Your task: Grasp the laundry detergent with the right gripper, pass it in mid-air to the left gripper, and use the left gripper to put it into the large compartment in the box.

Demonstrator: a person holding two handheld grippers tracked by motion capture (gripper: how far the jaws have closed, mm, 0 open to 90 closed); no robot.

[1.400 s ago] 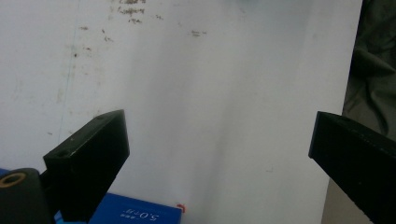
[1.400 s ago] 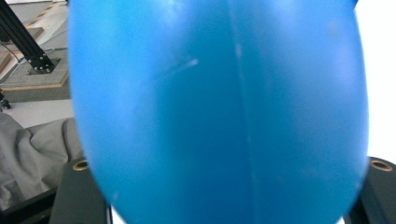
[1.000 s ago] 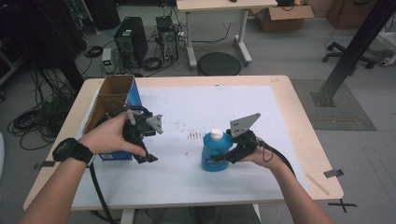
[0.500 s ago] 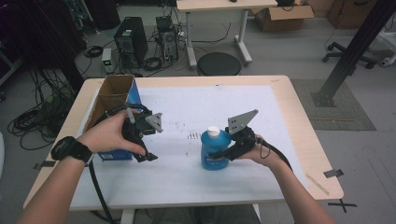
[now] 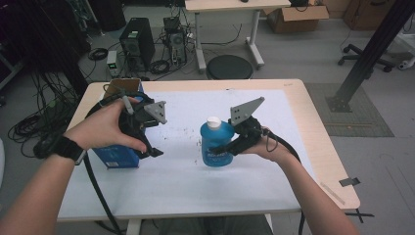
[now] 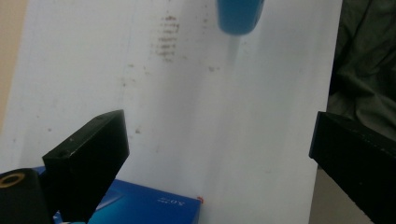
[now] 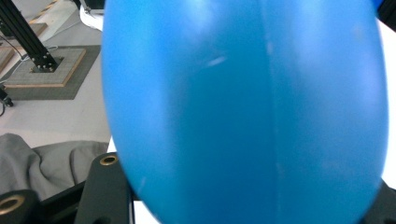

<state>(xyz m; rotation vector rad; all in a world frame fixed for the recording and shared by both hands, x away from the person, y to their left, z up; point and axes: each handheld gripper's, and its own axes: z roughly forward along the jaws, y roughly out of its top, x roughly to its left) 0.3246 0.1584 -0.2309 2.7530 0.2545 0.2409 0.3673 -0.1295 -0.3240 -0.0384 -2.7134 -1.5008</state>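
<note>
High view: a person works at a table (image 5: 303, 147) covered by a white sheet (image 5: 186, 171). The right gripper (image 5: 230, 146) is clamped on a blue bottle (image 5: 215, 144) with a white cap (image 5: 213, 122). The bottle is upright near the middle of the table, slightly toward its near edge; whether its base touches the sheet cannot be told. The right hand (image 5: 264, 144) approaches from the right edge side, and the gripper's grey three-cornered plate (image 5: 245, 110) rises just beside the cap.

Right gripper view: the blue bottle (image 7: 247, 107) lies directly against the camera, its rounded wall seated between the two black jaws, whose bases show at the bottom corners. A grey cloth (image 7: 46, 163) and the floor appear at left, beyond the table edge.

The left gripper (image 5: 149, 149) is held in the left hand (image 5: 105, 128) near the left edge of the table, above a blue box (image 5: 116, 155) that stands on the sheet close to that edge. A black watch (image 5: 66, 148) sits on the left wrist. The gripper and the bottle are well apart.

Left gripper view: the two black jaws stand wide apart with nothing between them, over bare white sheet (image 6: 233, 116) marked with faint brown specks. The top of the blue box (image 6: 149, 205) shows below the left jaw, and the bottom of the blue bottle (image 6: 238, 16) shows at the upper edge.
</note>
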